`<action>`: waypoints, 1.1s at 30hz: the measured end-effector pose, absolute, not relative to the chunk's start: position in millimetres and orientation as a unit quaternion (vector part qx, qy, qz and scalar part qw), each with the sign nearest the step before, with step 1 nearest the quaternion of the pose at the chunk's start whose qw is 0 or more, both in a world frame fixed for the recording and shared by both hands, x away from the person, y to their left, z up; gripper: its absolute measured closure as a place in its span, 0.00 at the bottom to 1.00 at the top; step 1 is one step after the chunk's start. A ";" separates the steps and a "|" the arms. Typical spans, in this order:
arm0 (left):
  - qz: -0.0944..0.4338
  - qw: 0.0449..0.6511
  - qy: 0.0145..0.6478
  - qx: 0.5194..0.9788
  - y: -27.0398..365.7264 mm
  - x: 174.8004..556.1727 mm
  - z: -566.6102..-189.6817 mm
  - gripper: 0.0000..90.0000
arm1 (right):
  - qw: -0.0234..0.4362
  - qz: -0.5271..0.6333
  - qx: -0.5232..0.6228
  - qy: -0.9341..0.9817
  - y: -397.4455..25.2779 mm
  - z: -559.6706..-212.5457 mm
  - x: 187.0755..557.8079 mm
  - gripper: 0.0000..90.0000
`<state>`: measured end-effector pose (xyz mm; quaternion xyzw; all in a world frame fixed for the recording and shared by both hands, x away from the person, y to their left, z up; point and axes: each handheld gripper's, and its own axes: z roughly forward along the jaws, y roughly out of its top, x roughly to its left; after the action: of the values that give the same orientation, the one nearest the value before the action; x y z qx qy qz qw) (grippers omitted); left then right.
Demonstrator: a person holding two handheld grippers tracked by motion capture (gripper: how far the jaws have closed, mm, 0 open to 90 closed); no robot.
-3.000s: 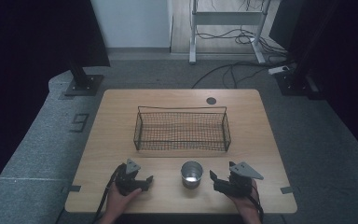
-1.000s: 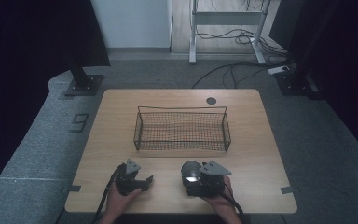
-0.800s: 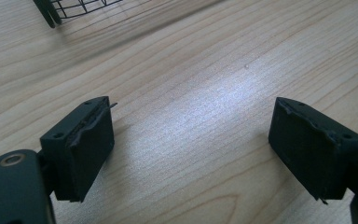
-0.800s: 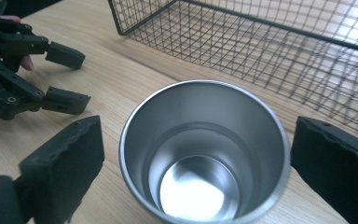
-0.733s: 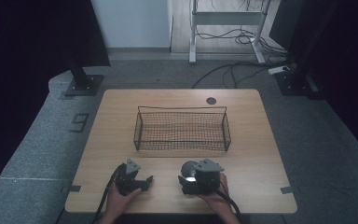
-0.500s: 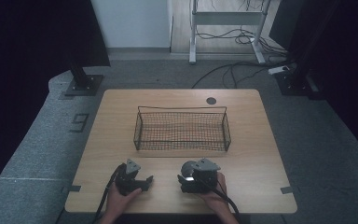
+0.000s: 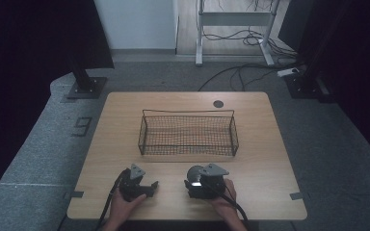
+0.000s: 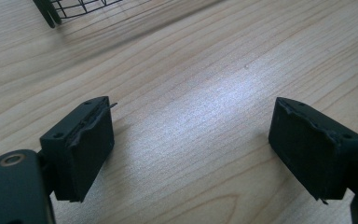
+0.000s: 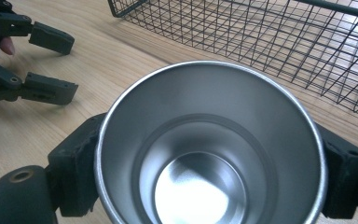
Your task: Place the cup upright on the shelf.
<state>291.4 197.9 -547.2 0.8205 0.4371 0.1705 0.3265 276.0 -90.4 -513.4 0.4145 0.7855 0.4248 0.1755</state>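
Steel cup — apparently clasped by right gripper | left gripper spread, empty

A wooden table stands on grey carpet. White wall at top, dark curtains both sides.

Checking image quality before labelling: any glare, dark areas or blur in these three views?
High view: surroundings very dark, table evenly lit, small things soft. Left gripper view: a bright glare patch on the wood between the open jaws of the left gripper, far edge slightly soft. Right gripper view: the steel cup has a blown-out highlight at its bottom; the wire basket looks sharp.
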 end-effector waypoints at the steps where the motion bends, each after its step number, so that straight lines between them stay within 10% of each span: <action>1: 0.171 0.327 0.437 0.821 197.9 291.5 -547.2 0.15 | 0.171 0.424 0.413 0.788 -91.1 -512.8 276.6 0.15; 33: 0.170 0.326 0.437 0.821 198.0 291.5 -547.1 0.15 | 0.192 0.458 0.401 0.770 -104.0 -483.7 259.8 0.15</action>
<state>291.5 198.0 -547.1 0.8209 0.4367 0.1704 0.3262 259.8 -104.0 -483.7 0.4008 0.7700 0.4578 0.1918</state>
